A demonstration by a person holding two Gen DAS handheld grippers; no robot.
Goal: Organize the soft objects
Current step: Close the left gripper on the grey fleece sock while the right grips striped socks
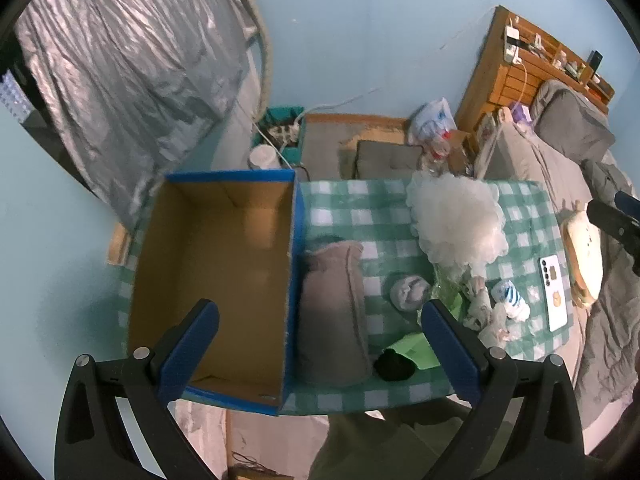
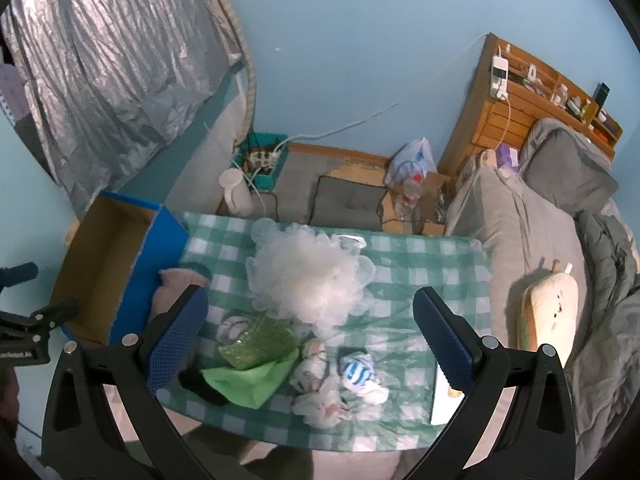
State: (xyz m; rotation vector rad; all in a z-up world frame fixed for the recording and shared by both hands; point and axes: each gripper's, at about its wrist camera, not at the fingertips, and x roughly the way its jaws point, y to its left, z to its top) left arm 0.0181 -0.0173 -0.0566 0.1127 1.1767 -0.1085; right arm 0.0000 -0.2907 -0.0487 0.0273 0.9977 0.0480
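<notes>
Since both grippers hang wide apart with nothing held, my guess is we're at the pick-something stage. Biggest first: the blue cardboard box (image 1: 224,280) sits under and ahead of the left gripper (image 1: 320,344), its near wall between the jaws, looking bare inside. The gray pillow (image 1: 334,312) leans on the box's outer wall, also between those jaws, so I'd grab that first, mid-body so it doesn't flop. The white fluffy cushion (image 2: 308,280) lies just ahead of the right gripper (image 2: 316,340). Rolled socks (image 2: 356,372) sit between its 2 jaws; pinch low.
</notes>
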